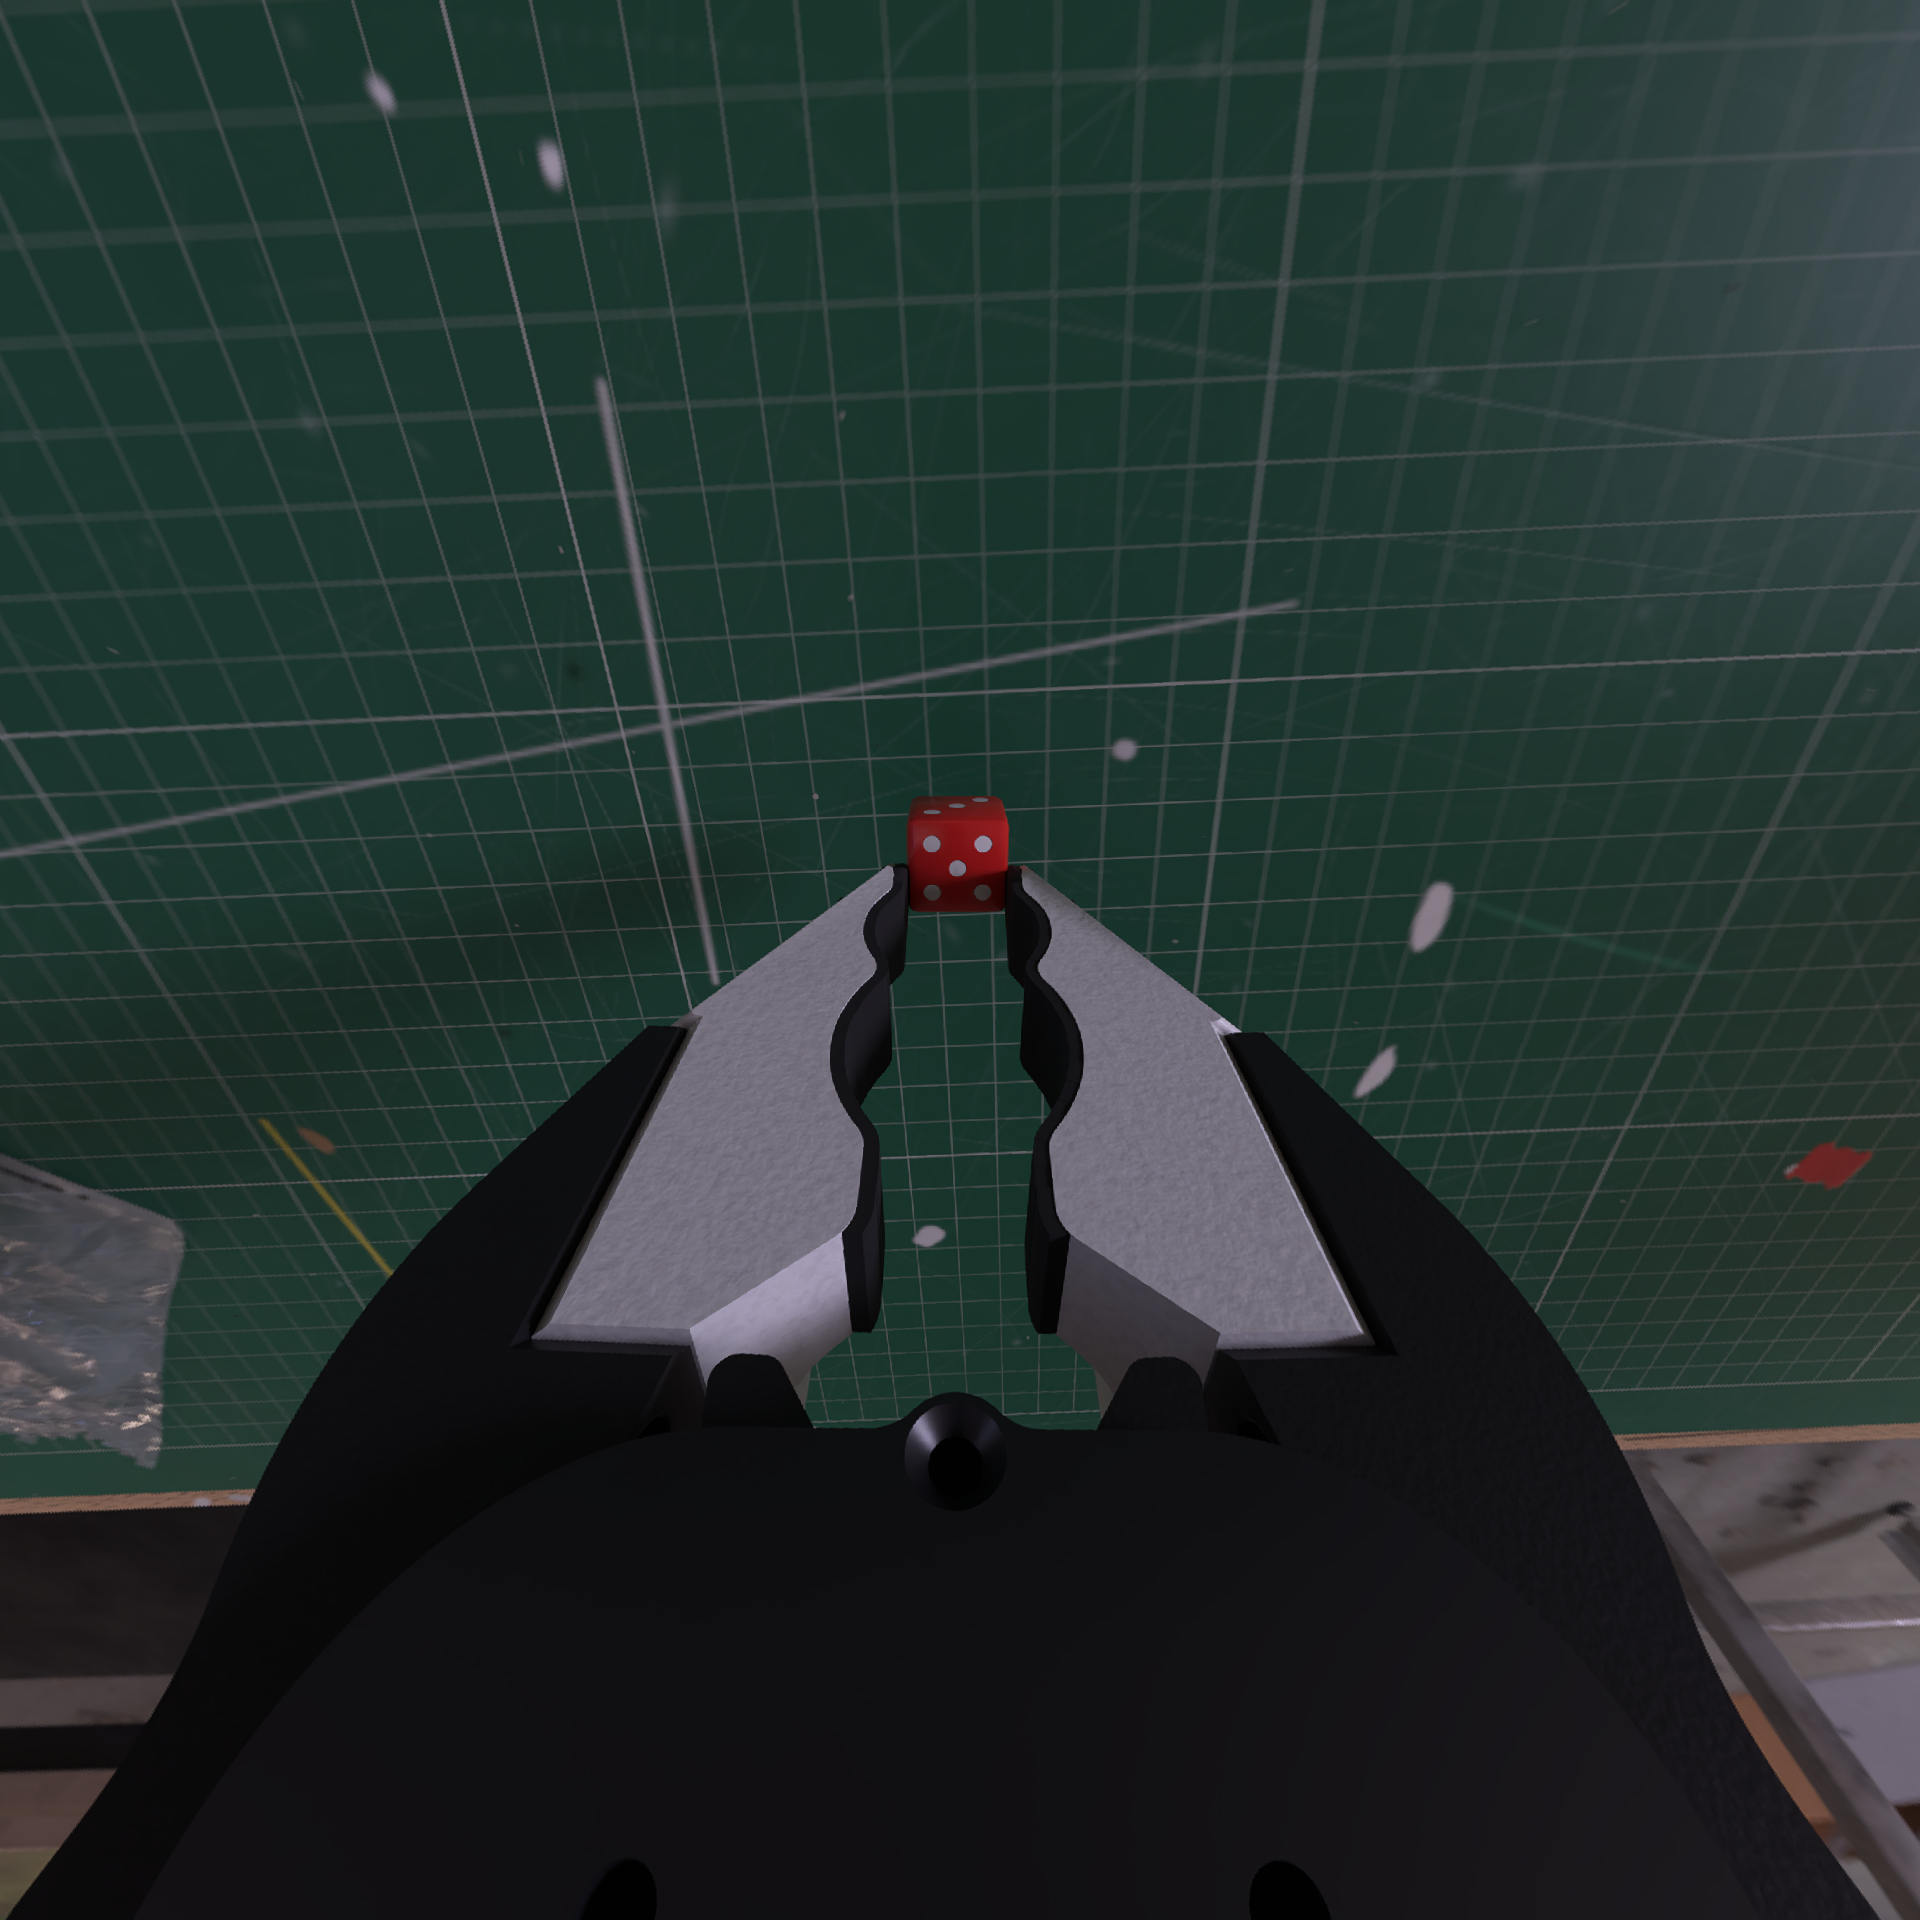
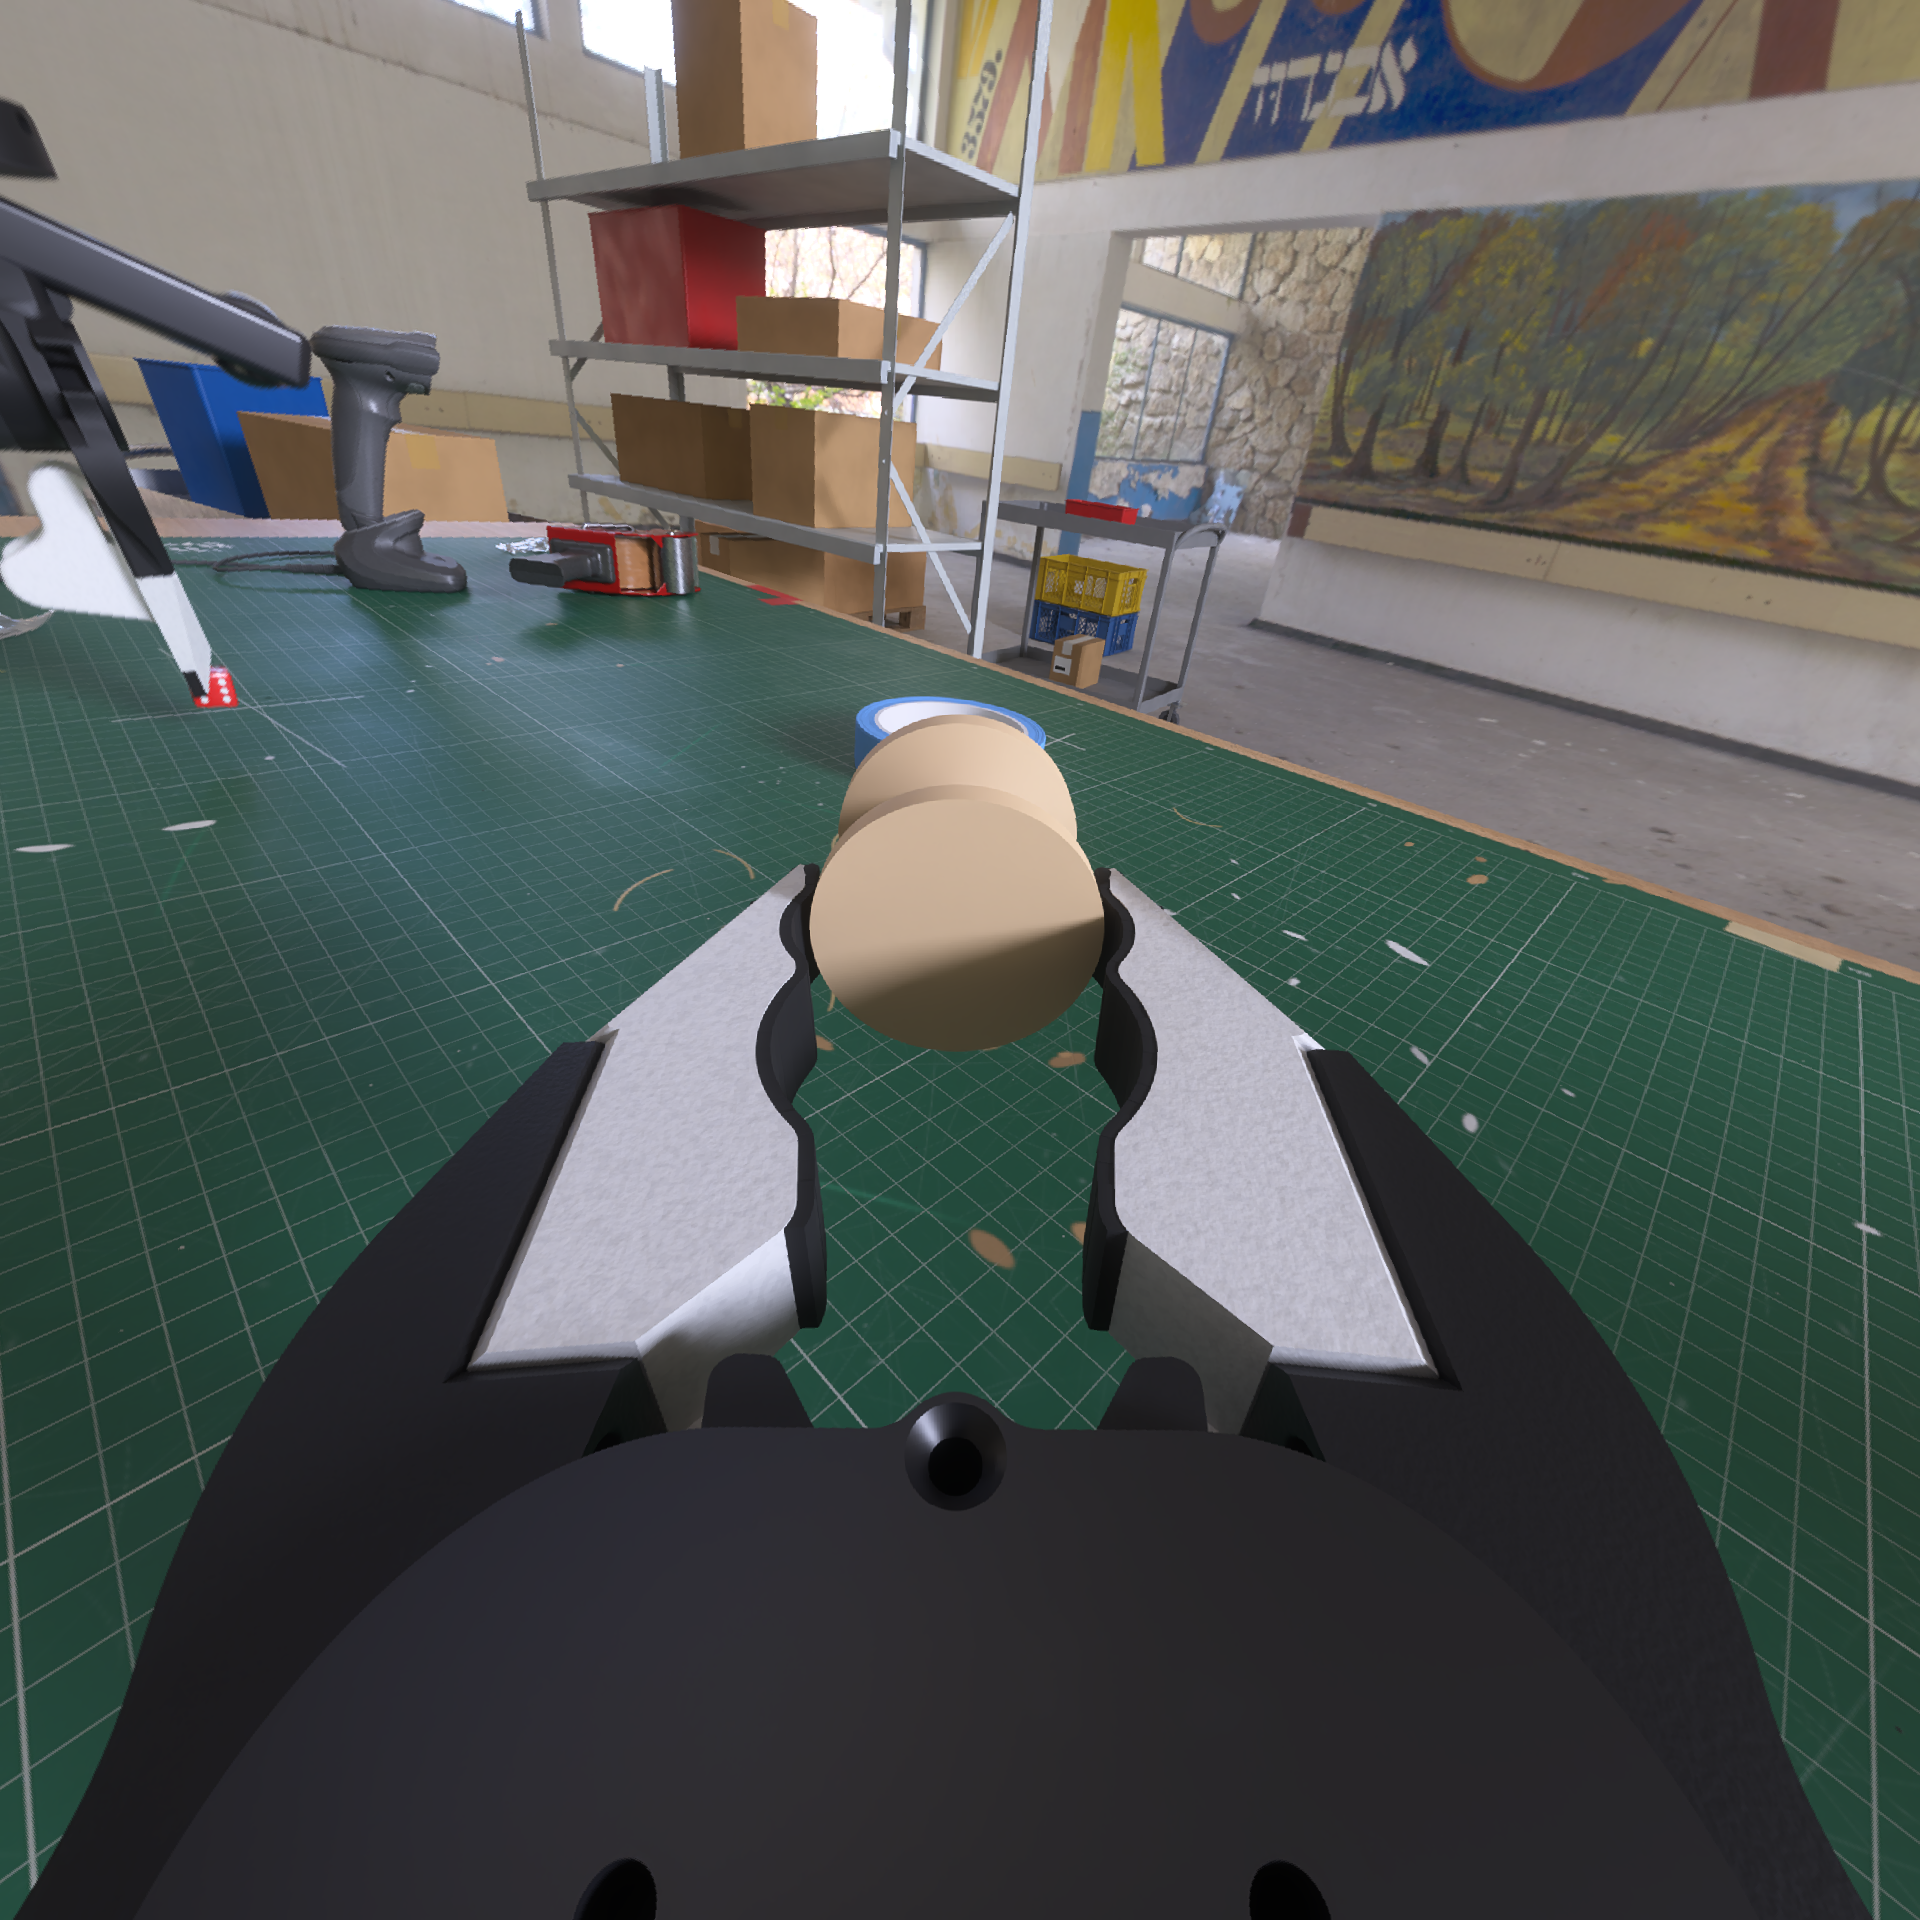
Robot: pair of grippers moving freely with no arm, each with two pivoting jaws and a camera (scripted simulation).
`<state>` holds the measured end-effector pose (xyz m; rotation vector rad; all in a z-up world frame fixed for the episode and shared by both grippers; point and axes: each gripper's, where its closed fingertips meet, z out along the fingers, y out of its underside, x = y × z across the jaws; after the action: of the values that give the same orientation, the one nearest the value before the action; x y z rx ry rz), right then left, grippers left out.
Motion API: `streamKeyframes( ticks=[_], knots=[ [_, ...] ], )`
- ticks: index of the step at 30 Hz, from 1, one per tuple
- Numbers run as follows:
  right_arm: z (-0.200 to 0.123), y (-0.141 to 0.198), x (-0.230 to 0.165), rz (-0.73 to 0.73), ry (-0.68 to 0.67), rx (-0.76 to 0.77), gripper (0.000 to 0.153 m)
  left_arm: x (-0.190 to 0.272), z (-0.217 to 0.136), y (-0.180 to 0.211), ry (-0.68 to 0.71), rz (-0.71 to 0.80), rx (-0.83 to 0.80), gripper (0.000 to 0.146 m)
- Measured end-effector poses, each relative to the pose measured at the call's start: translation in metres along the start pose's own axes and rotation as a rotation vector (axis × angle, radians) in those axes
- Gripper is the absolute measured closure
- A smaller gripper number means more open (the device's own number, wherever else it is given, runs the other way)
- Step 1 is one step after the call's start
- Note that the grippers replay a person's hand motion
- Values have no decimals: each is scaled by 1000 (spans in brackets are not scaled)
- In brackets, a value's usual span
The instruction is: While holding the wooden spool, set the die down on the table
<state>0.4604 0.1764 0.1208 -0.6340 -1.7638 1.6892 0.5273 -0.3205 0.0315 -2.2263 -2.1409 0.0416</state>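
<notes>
A small red die [image 1: 957,847] with white pips sits between the tips of my left gripper [image 1: 957,883], which is shut on it. In the right wrist view the die [image 2: 218,689] is down at the green cutting mat [image 2: 416,935], far left, under the left gripper's fingers [image 2: 171,613]; it looks to be touching the mat. My right gripper [image 2: 954,909] is shut on a light wooden spool [image 2: 956,935]. It holds the spool on its side a little above the mat, one flat end facing the camera.
A blue tape roll [image 2: 883,715] lies just beyond the spool. A grey barcode scanner [image 2: 379,457] and a red tape dispenser [image 2: 613,561] stand at the far side. The table edge [image 2: 1455,821] runs along the right. Crumpled clear plastic [image 1: 73,1320] lies near the left gripper.
</notes>
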Motion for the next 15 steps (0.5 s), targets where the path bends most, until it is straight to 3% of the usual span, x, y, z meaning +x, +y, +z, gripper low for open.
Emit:
streamKeyframes(
  ticks=[7, 15],
  knots=[
    [1, 1, -1, -2, -3, -7, 101, 37, -61, -32, -39, 153, 170, 128],
    [2, 4, -1, -5, -7, -20, 101, 145, -111, -73, 9, 499, 327, 128]
  ],
)
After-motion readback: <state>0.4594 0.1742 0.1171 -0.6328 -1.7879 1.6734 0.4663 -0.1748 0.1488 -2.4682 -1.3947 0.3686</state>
